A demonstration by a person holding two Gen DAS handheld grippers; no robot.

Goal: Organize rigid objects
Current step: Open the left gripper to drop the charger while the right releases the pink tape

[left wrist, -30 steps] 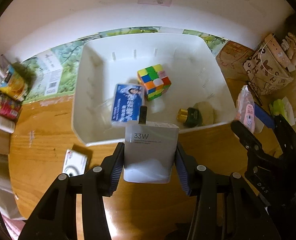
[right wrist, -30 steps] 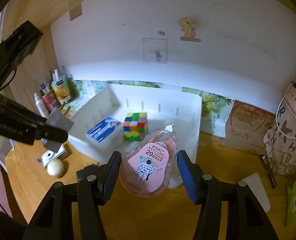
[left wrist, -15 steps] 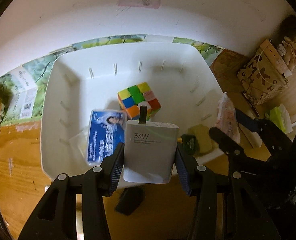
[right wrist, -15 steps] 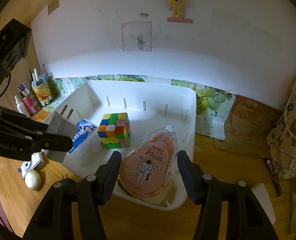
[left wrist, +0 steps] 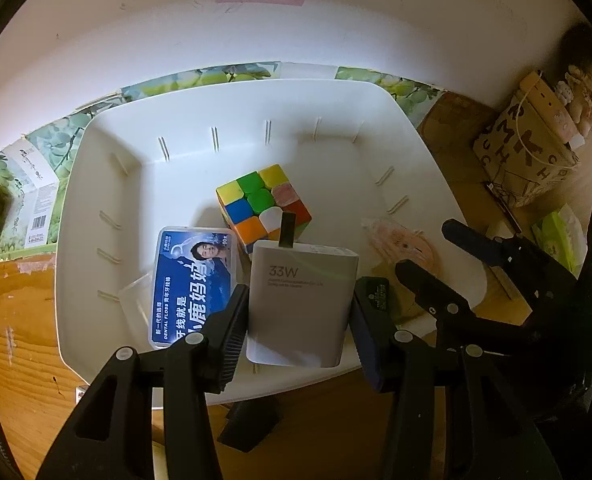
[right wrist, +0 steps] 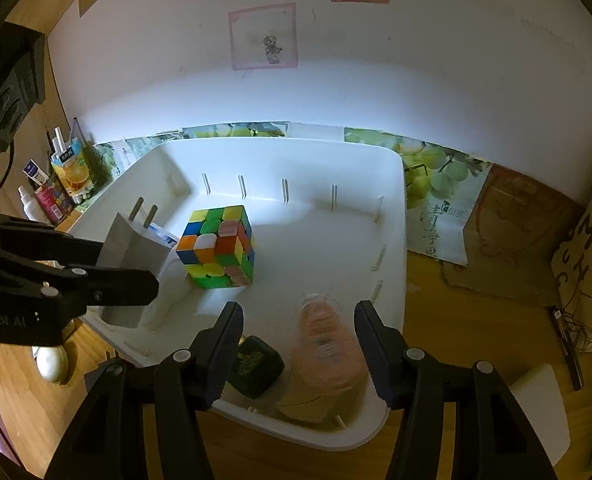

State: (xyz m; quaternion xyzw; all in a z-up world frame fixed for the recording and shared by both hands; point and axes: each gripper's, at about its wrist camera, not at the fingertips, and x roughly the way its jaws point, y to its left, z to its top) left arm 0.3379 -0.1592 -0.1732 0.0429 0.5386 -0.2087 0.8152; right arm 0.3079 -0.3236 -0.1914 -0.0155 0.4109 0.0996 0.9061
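The left gripper (left wrist: 300,316) is clamped on a white charger (left wrist: 302,304) marked 33W, both pads pressed to its sides, prongs pointing away from the camera. The charger hangs over the near edge of the white bin (left wrist: 107,168), not resting on the floor of it.

The right gripper (right wrist: 298,344) stands with its jaws apart. Between them an orange tape dispenser (right wrist: 328,344) shows only as a blur (contact with either pad cannot be confirmed); it appears free of the pads, over the near right corner of the bin.

Inside the bin: a colour cube (left wrist: 261,206) near the middle, a blue dental floss box (left wrist: 193,276) lying flat to its left, partly over a clear lid (left wrist: 135,304). A small dark green block (right wrist: 255,366) sits in the near part, just beside the right gripper's left finger.

The bin rests on a wooden table (left wrist: 15,380) against a white wall (right wrist: 376,80).
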